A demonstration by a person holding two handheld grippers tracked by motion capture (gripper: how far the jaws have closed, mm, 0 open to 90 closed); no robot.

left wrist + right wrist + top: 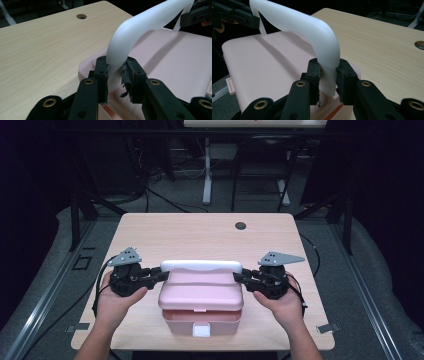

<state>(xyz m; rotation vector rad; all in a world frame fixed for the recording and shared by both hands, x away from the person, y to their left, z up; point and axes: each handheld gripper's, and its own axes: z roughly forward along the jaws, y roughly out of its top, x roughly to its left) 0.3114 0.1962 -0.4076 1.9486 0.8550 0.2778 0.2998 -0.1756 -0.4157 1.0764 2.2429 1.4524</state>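
White handle (201, 265) clamped between left tongs (161, 274) and right tongs (239, 277)

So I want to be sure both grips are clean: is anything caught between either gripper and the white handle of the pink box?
Nothing visible. The left gripper and the right gripper each close straight on an end of the white handle of the pink box; only the frayed padding of the left gripper's own pads lies against it.

One overhead camera, two riding close on your grippers

High view faces forward and down over the table (150, 227); both gripper views look closely along their jaws, sharing the white handle (140, 27) at frame centre.
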